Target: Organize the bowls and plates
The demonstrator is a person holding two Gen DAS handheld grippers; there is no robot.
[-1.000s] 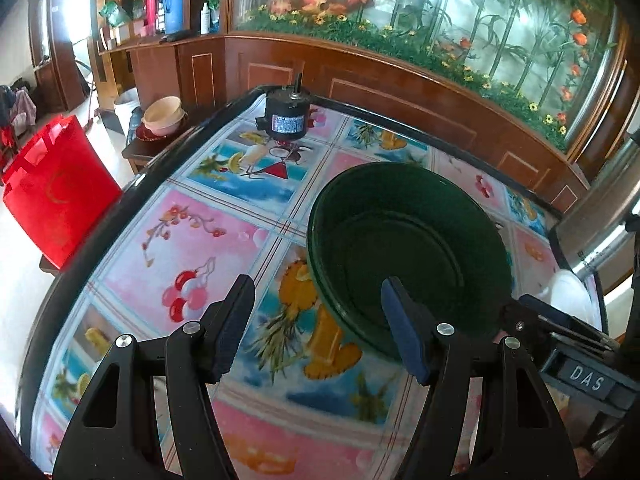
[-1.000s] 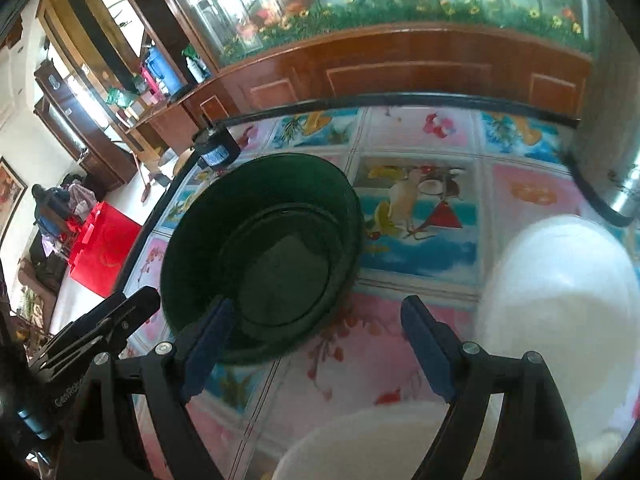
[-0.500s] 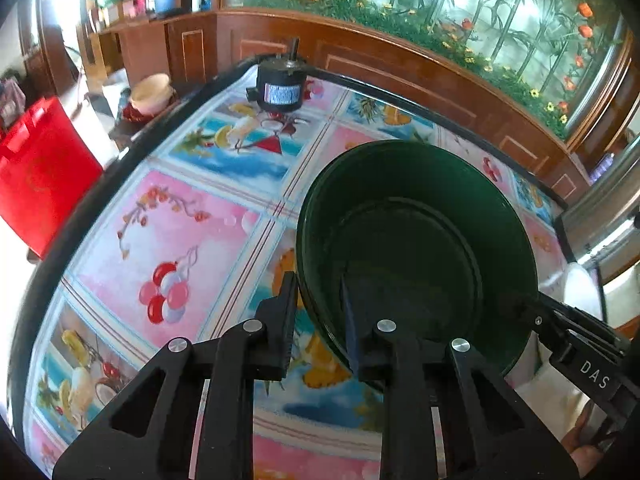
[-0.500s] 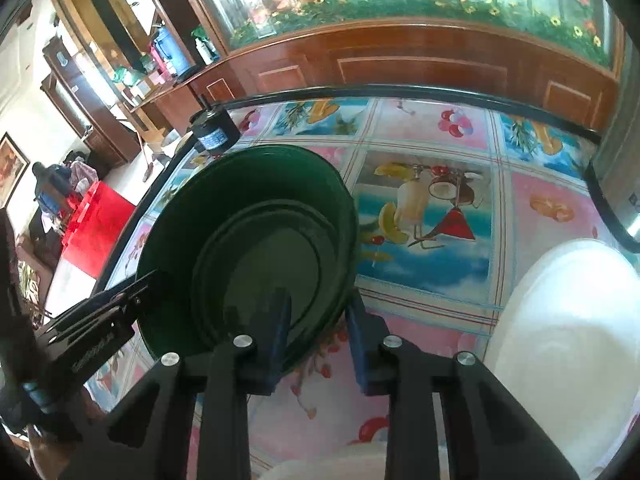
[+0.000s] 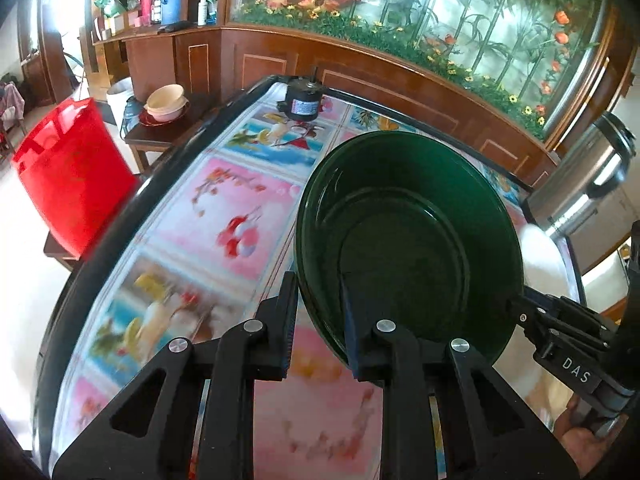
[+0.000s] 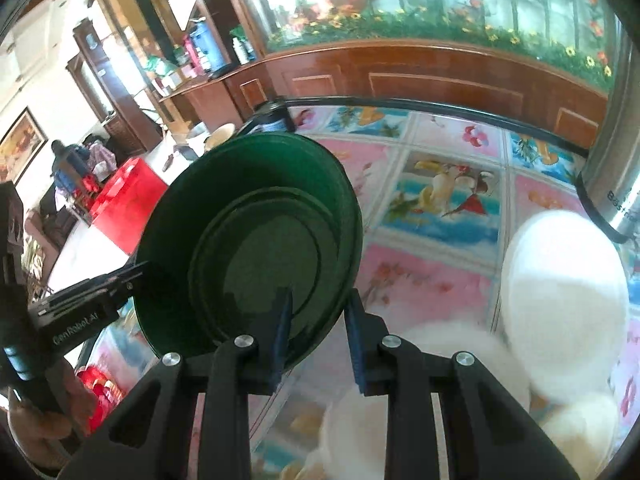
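A large dark green bowl point(image 5: 408, 236) is held up off the table, tilted, by both grippers. My left gripper point(image 5: 318, 320) is shut on its near left rim. My right gripper point(image 6: 318, 334) is shut on its near right rim; the bowl fills the left middle of the right wrist view point(image 6: 256, 240). Each gripper shows in the other's view, at the bowl's opposite edge. White plates and bowls point(image 6: 560, 300) lie on the table at the right, overexposed and blurred.
The table point(image 5: 240, 216) has a colourful picture cloth and a black rim. A small black motor-like object point(image 5: 302, 100) stands at its far edge. A steel urn point(image 6: 616, 168) stands at the right. A red bag point(image 5: 72, 176) and a side table with bowls point(image 5: 166, 100) are on the left.
Both grippers were open beside the bowl a second ago, then closed on its rim. Since then the bowl has risen off the table and tilted.
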